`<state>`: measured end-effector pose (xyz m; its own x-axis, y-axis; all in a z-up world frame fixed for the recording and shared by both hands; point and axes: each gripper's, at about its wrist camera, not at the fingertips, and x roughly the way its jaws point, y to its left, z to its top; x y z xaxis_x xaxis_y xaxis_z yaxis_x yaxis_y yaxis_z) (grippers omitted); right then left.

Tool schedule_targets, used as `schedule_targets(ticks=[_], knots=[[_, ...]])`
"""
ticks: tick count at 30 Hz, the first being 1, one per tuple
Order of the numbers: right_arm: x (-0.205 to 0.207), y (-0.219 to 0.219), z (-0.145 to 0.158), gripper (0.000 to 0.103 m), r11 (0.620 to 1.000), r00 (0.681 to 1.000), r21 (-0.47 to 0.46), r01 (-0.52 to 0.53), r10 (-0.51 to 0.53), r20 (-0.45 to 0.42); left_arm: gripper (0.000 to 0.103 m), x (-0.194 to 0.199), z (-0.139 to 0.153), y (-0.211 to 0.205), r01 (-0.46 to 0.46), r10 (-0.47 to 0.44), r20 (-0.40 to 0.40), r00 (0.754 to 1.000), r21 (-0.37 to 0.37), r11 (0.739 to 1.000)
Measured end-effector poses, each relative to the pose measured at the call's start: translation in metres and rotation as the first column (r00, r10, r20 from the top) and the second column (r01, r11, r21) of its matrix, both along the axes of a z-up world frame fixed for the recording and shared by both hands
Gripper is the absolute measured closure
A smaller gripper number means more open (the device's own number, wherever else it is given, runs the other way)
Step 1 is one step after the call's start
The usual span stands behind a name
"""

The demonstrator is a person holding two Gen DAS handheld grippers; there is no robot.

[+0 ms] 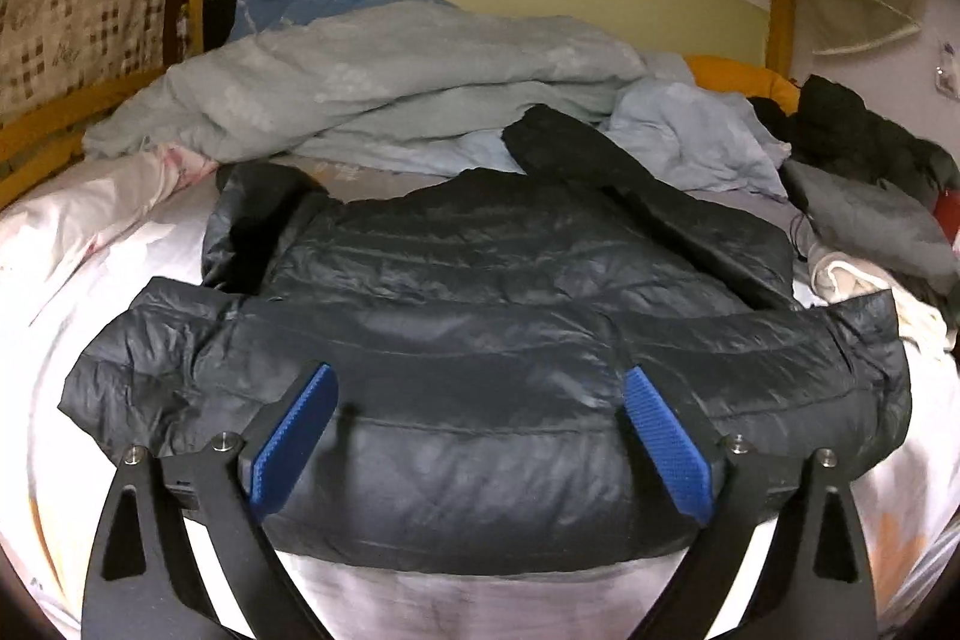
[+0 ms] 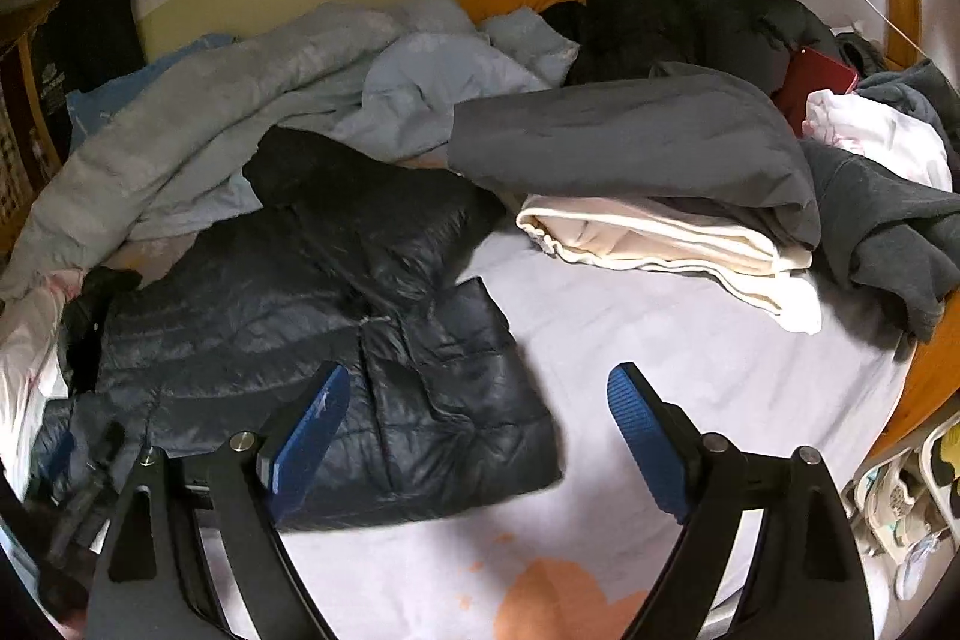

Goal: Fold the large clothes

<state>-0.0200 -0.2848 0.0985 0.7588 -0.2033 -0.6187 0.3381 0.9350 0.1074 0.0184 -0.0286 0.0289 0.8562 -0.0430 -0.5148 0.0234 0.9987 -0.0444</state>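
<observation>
Both tongs, left tongs [image 1: 480, 400] and right tongs [image 2: 479, 400], hang spread wide with nothing pinched, over the black puffer jacket [image 1: 480, 316] lying on the bed [image 2: 660, 352].

Both wrist views angled down, near, sharing perhaps the jacket [image 1: 480, 340].

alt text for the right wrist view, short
A black puffer jacket lies partly folded on a white bedsheet, below the open, empty right gripper. Behind it sit a rumpled pale blue duvet and a stack of folded clothes.
</observation>
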Motion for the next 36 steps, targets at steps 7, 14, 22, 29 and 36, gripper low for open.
schedule_targets(ticks=[7,14,22,29,36], knots=[[0.019,-0.004,-0.005,0.013,1.0,0.999,0.03,-0.003,0.004,-0.051,0.007,0.0,-0.004,-0.019,0.037,-0.037,0.021,0.999,0.022,0.999],[0.027,-0.009,-0.016,0.013,0.999,0.998,0.033,0.007,-0.005,-0.07,0.007,-0.007,-0.015,-0.026,0.014,-0.021,0.081,0.997,0.079,0.997],[0.039,-0.008,-0.025,0.013,0.999,0.996,0.021,0.024,-0.022,-0.087,0.007,-0.005,-0.018,-0.025,0.035,-0.041,0.071,0.997,0.082,0.996],[0.041,-0.007,-0.031,0.013,0.999,0.996,0.036,0.022,-0.019,-0.083,0.007,-0.003,-0.018,-0.023,0.037,-0.041,0.066,0.997,0.072,0.997],[0.033,-0.006,-0.02,0.013,0.999,0.999,0.028,0.035,-0.034,-0.031,0.007,-0.005,-0.018,-0.02,0.038,-0.042,0.063,0.997,0.065,0.997]])
